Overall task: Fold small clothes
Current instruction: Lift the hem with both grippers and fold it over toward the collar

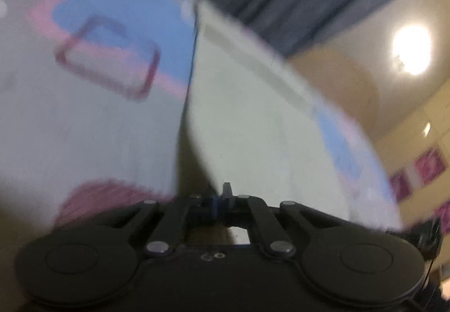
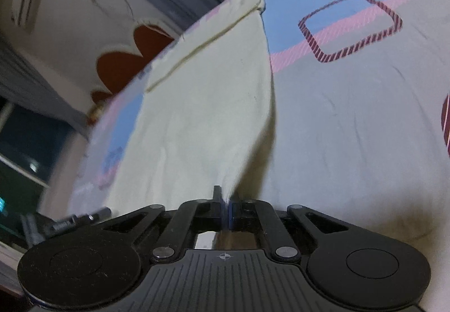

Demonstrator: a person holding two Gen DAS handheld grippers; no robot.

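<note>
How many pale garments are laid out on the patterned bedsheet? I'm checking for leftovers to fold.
1. A single cream cloth lies on the bedsheet, its near corner pinched in the right tool. More may lie outside both views.

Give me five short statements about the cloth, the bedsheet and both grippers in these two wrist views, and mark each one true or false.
1. The right gripper is shut on a corner of the pale cloth. True.
2. The pale cloth is dark red. False: it is a pale cream or off-white, with a stitched hem along its far edge.
3. The bedsheet under the cloth is printed with blue and pink patches and striped square outlines. True.
4. The left gripper stands wide open with nothing near it. False: its jaws are closed, with the cloth's near edge right at its tips.
5. The cloth is already folded into a small neat stack. False: it lies spread out, pulled up at the gripped corner.
</note>
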